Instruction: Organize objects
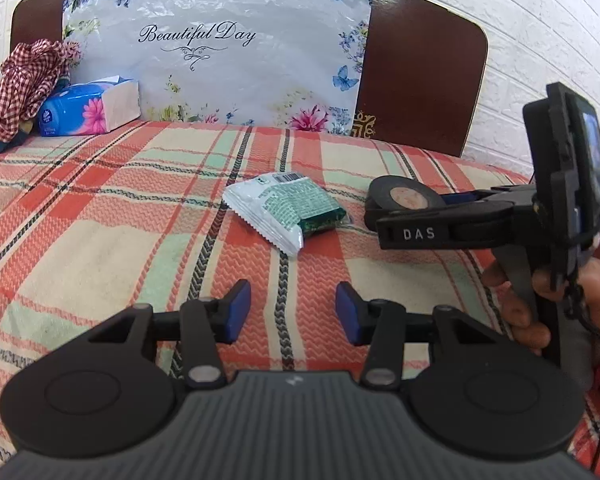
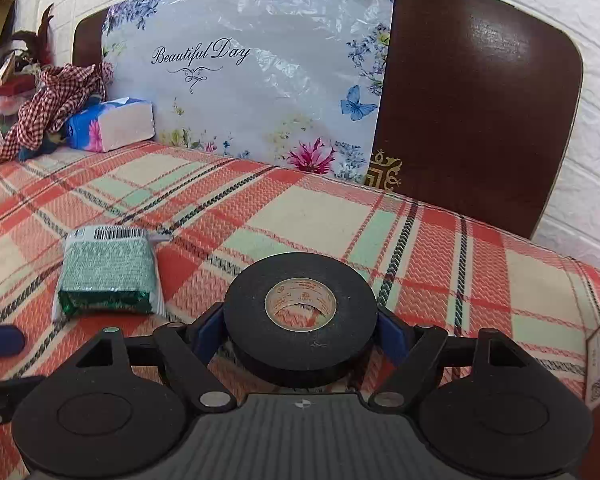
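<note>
Blue pads of the left claw (image 1: 293,312) hang half-open and empty over the bed (image 1: 100,216), foil packet (image 1: 286,210) just ahead, long axis slanting rightward. Right claw (image 2: 300,330) brackets the black tape roll (image 2: 300,312); whether it is pinched, I cannot tell.

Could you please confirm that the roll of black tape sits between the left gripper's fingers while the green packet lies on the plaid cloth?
Not quite: the tape sits between the fingers of the right gripper, as the right wrist view shows. The left gripper is open with nothing between its fingers. The green packet does lie on the plaid cloth.
</note>
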A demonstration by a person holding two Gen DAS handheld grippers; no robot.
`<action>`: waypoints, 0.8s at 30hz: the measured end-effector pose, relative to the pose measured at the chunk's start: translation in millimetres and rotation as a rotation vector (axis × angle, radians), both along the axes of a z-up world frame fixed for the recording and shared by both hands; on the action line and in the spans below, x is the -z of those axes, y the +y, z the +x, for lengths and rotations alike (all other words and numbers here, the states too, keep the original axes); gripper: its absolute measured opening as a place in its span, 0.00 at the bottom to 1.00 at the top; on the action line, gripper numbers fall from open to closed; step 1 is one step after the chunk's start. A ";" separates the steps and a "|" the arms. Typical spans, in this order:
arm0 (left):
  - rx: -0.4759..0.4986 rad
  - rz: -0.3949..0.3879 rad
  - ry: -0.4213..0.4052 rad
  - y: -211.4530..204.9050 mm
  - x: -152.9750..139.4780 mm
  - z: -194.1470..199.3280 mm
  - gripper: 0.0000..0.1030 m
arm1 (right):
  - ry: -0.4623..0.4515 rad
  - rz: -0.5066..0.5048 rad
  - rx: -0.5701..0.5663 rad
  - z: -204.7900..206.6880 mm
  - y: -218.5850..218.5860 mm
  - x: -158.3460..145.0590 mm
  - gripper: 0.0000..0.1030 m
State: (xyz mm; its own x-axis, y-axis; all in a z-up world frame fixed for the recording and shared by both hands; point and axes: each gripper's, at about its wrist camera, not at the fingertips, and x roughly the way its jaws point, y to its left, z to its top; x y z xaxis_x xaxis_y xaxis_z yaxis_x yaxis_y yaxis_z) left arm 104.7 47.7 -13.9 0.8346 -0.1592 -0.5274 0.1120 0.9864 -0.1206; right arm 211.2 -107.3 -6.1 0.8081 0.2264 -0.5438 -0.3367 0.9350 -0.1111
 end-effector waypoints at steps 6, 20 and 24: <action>0.002 0.037 -0.002 -4.0 -1.2 0.6 0.48 | 0.025 0.027 0.055 -26.1 -12.9 -1.7 0.74; -0.002 0.096 -0.006 -12.2 -1.8 -1.9 0.52 | 0.061 0.061 0.100 -112.2 -44.6 -2.6 0.74; -0.006 0.105 -0.007 -12.9 -2.0 -2.3 0.54 | 0.060 0.062 0.098 -129.5 -48.6 -2.5 0.74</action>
